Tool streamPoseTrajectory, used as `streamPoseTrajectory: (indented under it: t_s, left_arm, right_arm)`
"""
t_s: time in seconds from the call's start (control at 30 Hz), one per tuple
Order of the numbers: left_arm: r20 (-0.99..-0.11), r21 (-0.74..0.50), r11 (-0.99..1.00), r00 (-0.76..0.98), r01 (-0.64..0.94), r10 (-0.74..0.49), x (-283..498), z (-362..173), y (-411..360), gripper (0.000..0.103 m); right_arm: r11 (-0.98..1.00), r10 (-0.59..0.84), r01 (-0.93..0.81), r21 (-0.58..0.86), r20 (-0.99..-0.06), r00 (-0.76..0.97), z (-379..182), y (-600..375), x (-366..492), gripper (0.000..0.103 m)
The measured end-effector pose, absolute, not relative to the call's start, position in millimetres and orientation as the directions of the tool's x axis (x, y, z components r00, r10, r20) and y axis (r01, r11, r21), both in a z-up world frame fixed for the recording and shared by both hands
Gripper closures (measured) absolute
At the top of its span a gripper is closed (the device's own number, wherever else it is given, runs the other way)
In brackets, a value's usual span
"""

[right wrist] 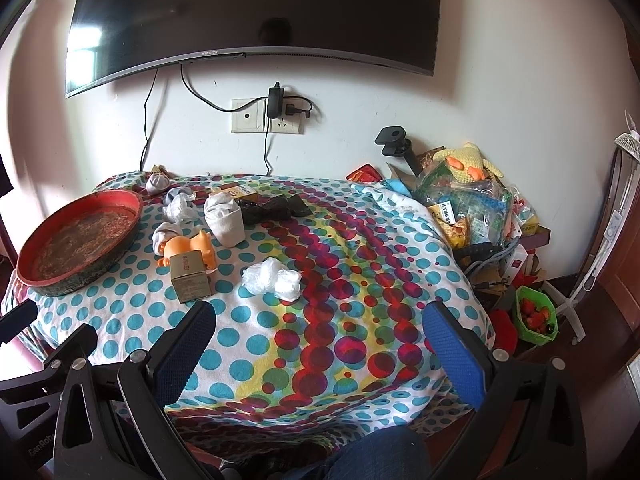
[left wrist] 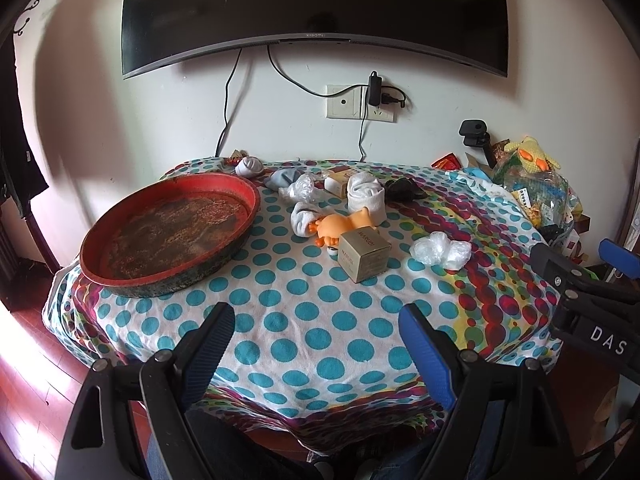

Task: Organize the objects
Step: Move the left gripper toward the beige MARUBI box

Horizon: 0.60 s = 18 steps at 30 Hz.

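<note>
Count on the dotted cloth:
You're looking at one red tray [left wrist: 168, 236], two boxes [left wrist: 364, 254] [left wrist: 338, 184], one orange toy [left wrist: 344, 226], one black bow [right wrist: 276, 208], and several pale sock or plastic bundles, exact number unclear.

Table [left wrist: 304, 320] covered by a dotted cloth. Red round tray [left wrist: 168, 232] at left of frame. Centre: tan box [left wrist: 364, 254] touching orange toy [left wrist: 344, 226], rolled socks [left wrist: 366, 194], clear plastic wad [left wrist: 440, 250], black bundle [right wrist: 276, 208]. Packaged goods pile [right wrist: 472, 208] at right edge.

TV [left wrist: 316, 0] top cut off (both views).
</note>
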<state>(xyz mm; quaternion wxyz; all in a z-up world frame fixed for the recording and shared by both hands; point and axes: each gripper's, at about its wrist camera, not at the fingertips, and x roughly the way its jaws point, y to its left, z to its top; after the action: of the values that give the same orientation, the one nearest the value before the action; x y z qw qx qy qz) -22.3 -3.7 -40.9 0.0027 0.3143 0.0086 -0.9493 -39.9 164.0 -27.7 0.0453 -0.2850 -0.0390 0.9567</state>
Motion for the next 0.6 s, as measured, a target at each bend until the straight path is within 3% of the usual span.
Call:
streamPoseTrajectory:
  t_s: [0.6]
  left_arm:
    - [-0.656, 0.007, -1.0, -0.755, 0.03, -0.027, -51.0, -71.1, -3.2, 0.017]
  right_arm:
    - [-0.994, 0.098, -0.057, -0.088, -0.583, -0.806, -46.1, 167.7, -54.8, 0.0]
